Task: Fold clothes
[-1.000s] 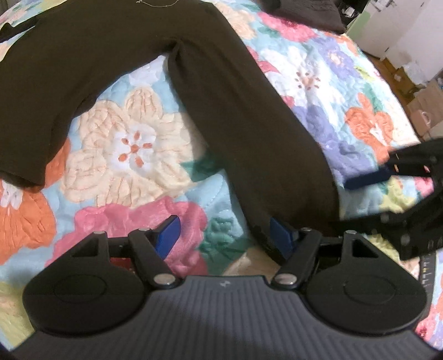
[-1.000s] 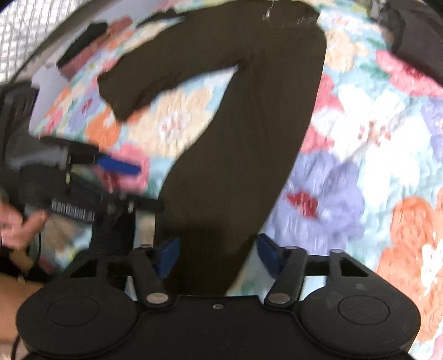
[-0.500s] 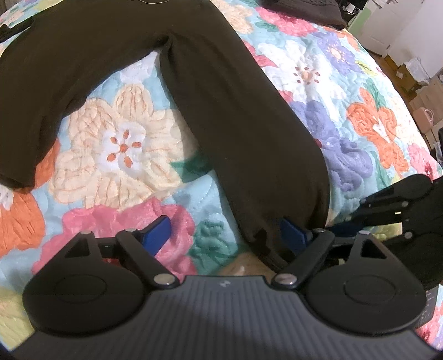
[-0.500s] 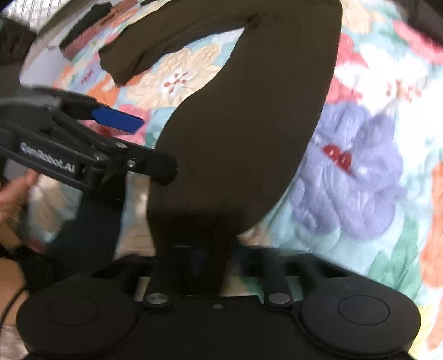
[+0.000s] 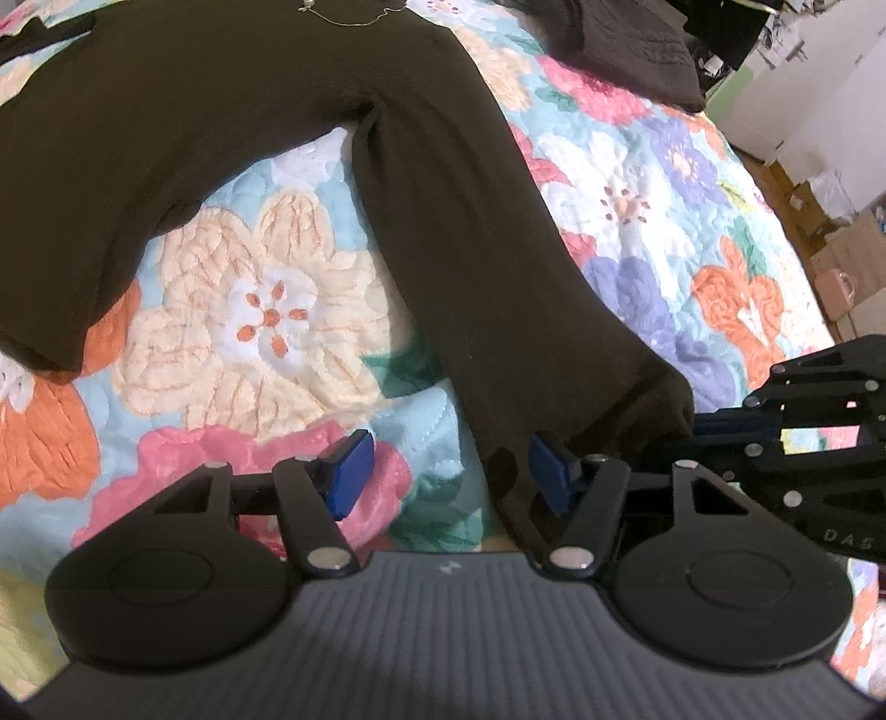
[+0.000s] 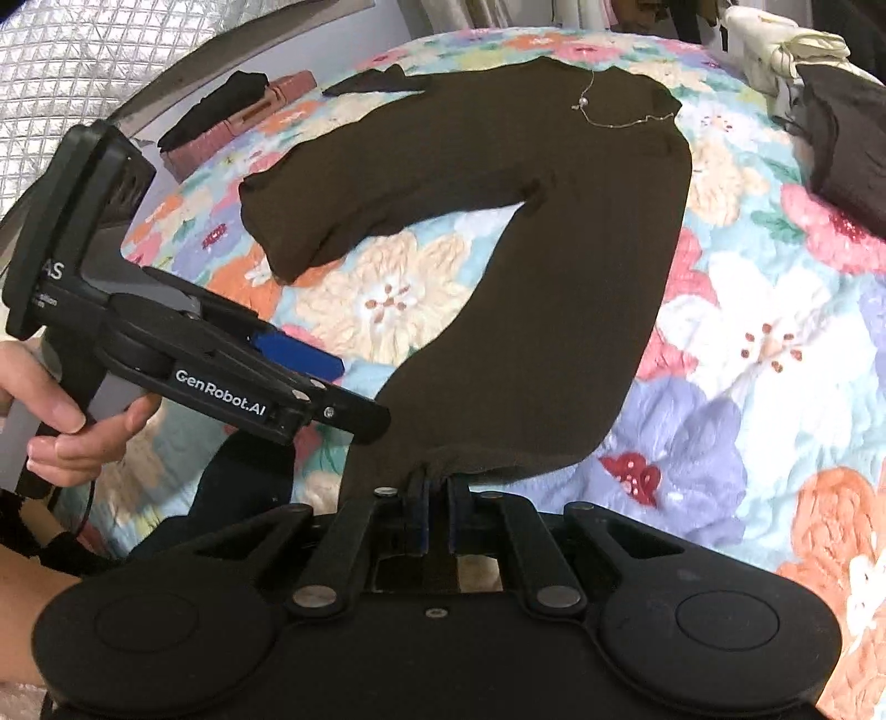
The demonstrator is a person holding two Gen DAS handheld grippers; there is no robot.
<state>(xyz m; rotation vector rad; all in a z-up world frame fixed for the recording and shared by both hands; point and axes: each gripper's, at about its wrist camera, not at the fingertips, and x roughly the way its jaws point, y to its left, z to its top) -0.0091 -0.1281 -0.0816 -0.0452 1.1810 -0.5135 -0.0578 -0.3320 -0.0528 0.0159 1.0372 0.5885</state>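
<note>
A dark brown long-sleeved top point(image 5: 454, 232) lies flat on a floral quilt point(image 5: 266, 321), also seen in the right wrist view point(image 6: 554, 266). A thin necklace point(image 6: 614, 113) lies at its neck. My right gripper point(image 6: 437, 498) is shut on the hem of the top at its near end and lifts it slightly. My left gripper point(image 5: 443, 471) is open, its right blue pad point(image 5: 545, 471) touching the left corner of the same hem. It also shows in the right wrist view point(image 6: 332, 387), held by a hand.
A dark folded garment point(image 5: 626, 50) lies at the quilt's far right, also in the right wrist view point(image 6: 847, 144). Cardboard boxes point(image 5: 841, 260) stand on the floor to the right. A pink item with dark cloth point(image 6: 238, 116) lies at the far left edge.
My right gripper has closed on the hem and raised it a little. My left gripper has moved in closer to the hem's left corner and stays open.
</note>
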